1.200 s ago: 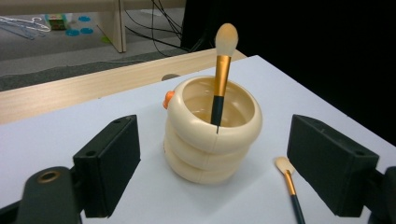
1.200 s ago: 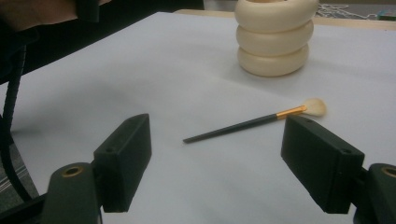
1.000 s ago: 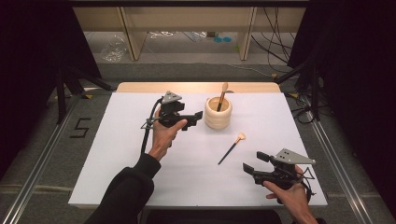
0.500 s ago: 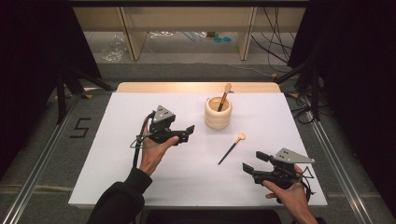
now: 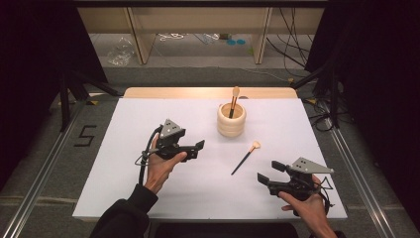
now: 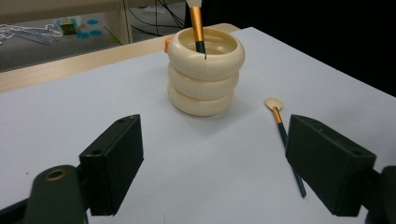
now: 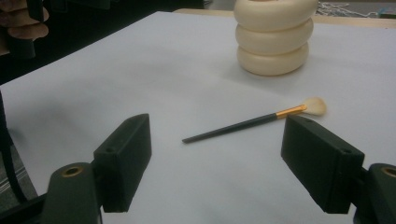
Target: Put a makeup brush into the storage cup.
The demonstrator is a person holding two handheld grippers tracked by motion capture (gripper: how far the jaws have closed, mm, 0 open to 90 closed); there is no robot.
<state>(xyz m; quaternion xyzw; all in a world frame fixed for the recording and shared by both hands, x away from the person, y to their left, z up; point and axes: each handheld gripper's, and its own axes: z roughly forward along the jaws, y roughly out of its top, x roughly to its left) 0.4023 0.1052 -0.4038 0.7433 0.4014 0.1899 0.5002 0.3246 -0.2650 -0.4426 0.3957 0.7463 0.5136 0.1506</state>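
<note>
Holder (image 6: pixel 205 70) — orange speck (left gripper view).

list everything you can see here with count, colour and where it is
holder: 1, cream, ribbed, far centre of the table
brush in holder: 1, dark handle with gold band, standing upright inside it
loose brush: 1, dark handle, gold band, pale tip, lying flat on the table nearer than the holder, tip toward it
table: 1, white top with a wooden far edge
shelf legs: 2, light wood, on the floor beyond the table
cables: several, black, floor at far right
left gripper: 1, black, jaws open, above the table left of centre, aimed at the holder
right gripper: 1, black, jaws open, near right corner, aimed at the loose brush
</note>
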